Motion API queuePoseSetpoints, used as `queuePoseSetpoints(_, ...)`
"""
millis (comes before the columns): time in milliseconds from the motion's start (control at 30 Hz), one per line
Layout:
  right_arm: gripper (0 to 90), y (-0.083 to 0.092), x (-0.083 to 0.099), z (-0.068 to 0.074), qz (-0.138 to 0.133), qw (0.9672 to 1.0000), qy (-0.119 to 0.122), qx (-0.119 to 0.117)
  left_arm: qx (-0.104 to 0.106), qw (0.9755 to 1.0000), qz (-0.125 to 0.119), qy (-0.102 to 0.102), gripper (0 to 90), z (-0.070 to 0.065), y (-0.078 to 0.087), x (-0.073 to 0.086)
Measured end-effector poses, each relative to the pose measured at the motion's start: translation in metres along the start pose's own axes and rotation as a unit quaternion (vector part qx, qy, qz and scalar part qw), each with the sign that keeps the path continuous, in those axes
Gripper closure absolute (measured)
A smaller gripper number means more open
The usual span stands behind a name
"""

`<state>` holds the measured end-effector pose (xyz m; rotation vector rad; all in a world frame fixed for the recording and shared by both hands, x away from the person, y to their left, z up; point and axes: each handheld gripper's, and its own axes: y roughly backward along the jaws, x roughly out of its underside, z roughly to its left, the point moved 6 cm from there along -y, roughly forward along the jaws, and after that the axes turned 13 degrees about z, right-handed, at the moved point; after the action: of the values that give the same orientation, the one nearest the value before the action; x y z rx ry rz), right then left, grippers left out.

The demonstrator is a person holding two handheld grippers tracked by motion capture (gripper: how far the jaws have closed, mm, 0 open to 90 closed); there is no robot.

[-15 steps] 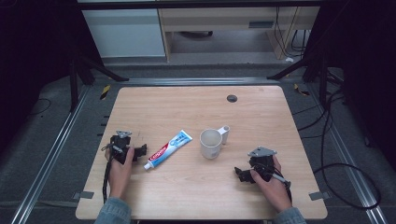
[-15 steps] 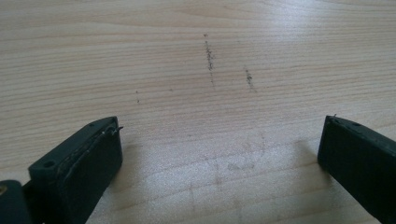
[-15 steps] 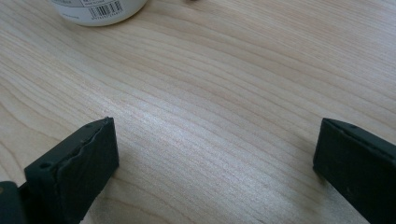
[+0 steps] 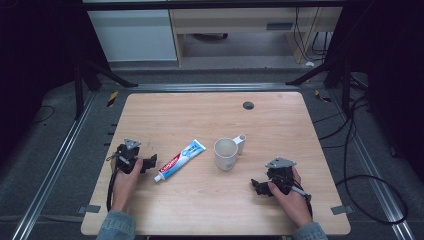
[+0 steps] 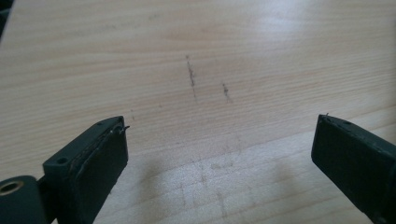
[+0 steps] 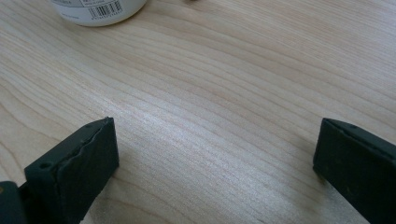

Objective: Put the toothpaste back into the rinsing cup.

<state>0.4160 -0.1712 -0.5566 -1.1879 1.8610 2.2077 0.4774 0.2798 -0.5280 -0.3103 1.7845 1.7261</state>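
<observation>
While both my hands rest low on the wooden table (image 4: 280,107), I hold 1 gripper in each. My left gripper (image 4: 148,163) sits near the table's left edge, its jaws pointing toward the toothpaste tube (image 4: 179,160). In the left gripper view its 2 fingers (image 5: 91,158) stand wide apart with nothing but bare, faintly scratched wood between them. The tube lies flat and slanted just beside those jaws, its white cap nearest them and its blue end pointing up toward the mug (image 4: 225,153); from above I cannot quite tell whether the jaw tips touch the cap, though it looks like a small gap.

My right gripper (image 4: 259,187) sits toward the near right part of the table, pointing left. In the right gripper view its 2 fingers (image 6: 79,165) are also spread wide, with only wood grain between them and the white base of the mug (image 6: 98,9), barcode label showing, at the top edge. The mug stands upright between the 2 grippers, closer to my right one, its handle turned to the far right. A small dark round plug (image 4: 248,105) sits in the table near the far edge, well apart from everything else.
</observation>
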Motion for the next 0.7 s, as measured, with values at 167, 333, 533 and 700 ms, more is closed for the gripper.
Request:
queuePoseSetpoints(167,0.4,0.0,0.0,0.0,0.0,1.0,0.0,0.0,-0.015,0.9991,0.003,-0.038,3.1,-0.008,0.037,-0.004)
queuePoseSetpoints(333,0.4,0.0,0.0,0.0,0.0,1.0,-0.001,0.0,-0.016,0.996,0.019,-0.086,2.9,-0.016,0.057,-0.007)
queuePoseSetpoints(533,0.4,0.0,0.0,0.0,0.0,1.0,-0.001,0.0,-0.025,0.9881,0.043,-0.146,2.8,-0.031,0.076,-0.011)
queuePoseSetpoints(700,0.4,0.001,0.0,0.001,0.002,1.0,-0.008,-0.003,-0.04,0.98,0.058,-0.186,3.7,-0.042,0.085,-0.017)
